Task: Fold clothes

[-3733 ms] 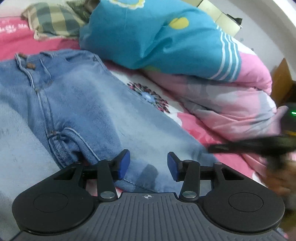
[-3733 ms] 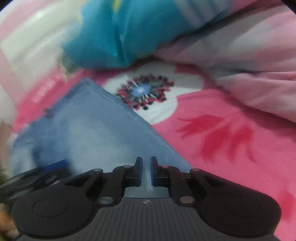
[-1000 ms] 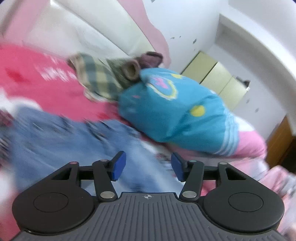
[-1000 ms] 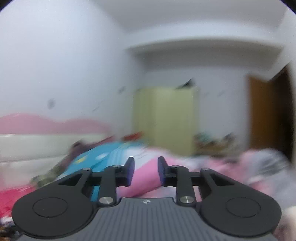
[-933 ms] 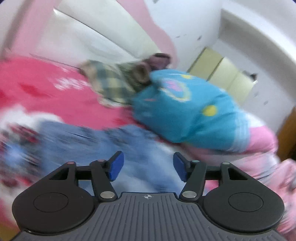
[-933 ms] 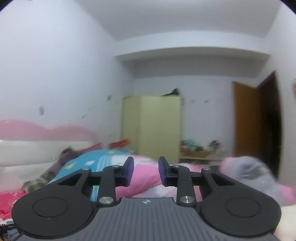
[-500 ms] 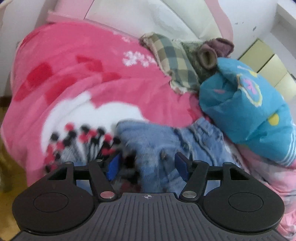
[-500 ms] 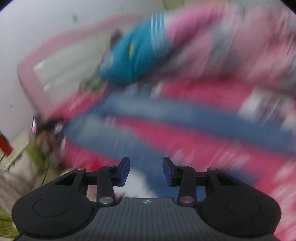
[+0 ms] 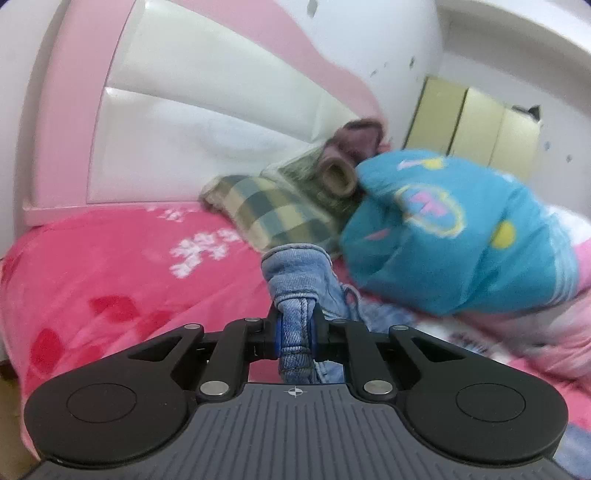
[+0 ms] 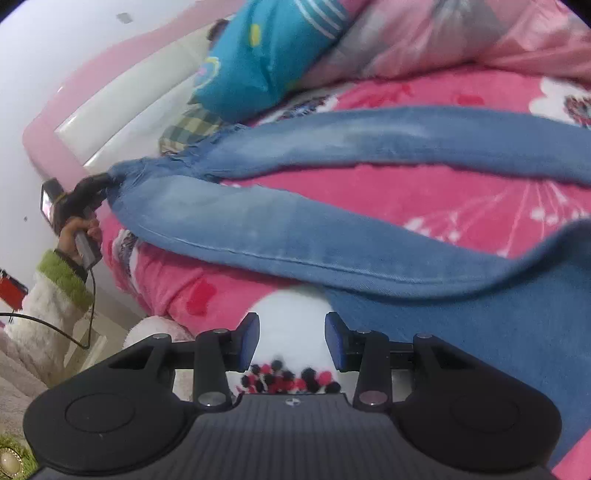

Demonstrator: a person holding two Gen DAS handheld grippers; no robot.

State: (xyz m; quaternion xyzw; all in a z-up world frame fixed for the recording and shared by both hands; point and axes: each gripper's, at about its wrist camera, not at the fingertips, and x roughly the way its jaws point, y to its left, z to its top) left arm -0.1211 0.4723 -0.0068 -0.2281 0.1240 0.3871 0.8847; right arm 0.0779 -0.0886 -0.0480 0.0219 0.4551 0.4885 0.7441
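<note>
Blue jeans (image 10: 295, 229) lie spread across the pink flowered blanket (image 10: 424, 195), both legs running right. In the left wrist view a bunched fold of the jeans (image 9: 295, 273) rises from between the blue pads. My left gripper (image 9: 295, 332) has its jaws closing, and they pinch that denim fold. In the right wrist view the left gripper (image 10: 105, 182) shows at the far left, held by a hand (image 10: 79, 229), with the denim drawn toward it. My right gripper (image 10: 291, 332) hovers open over the blanket's near edge, just short of the nearer leg, nothing between its pads.
A turquoise cushion (image 9: 454, 236), a plaid pillow (image 9: 266, 210) and a pink quilt (image 10: 461, 33) crowd the far side of the bed. The pink and white headboard (image 9: 184, 110) stands behind. A cable (image 10: 55, 328) hangs by the fluffy green-cuffed sleeve (image 10: 62, 277).
The left gripper went from open over the jeans to clamped on a denim fold and lifted it. The right gripper swung down from facing the room to the bed edge.
</note>
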